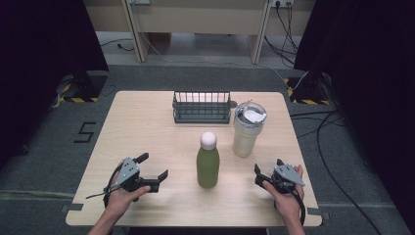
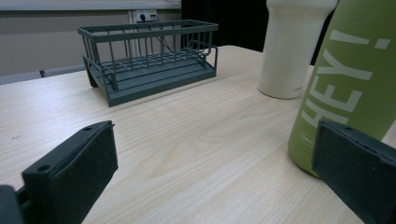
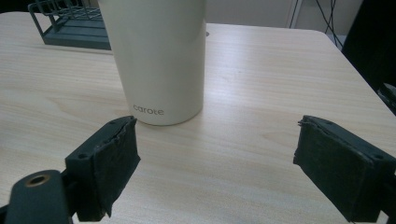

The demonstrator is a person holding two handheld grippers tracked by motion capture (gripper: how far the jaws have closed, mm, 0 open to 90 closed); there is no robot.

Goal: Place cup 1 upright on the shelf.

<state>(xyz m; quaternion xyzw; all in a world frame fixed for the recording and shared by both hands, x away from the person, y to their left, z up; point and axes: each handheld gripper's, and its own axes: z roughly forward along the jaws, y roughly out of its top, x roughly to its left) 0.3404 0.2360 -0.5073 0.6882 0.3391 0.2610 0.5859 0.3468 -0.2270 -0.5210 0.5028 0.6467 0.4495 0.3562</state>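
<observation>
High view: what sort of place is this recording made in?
Probably a lab or studio recording bay, not a home: a light wooden table stands alone on grey carpet, flanked by black curtains, with hazard-striped stand bases and loose black cables across the floor.

right gripper (image 3: pixel 215 158) jaws spread wide, nothing between them, low over the wooden table (image 3: pixel 261 84). cream tumbler (image 3: pixel 159 60) marked "carote" upright just past the left jaw, not touching. dark wire rack (image 3: pixel 65 23) far left behind it
</observation>
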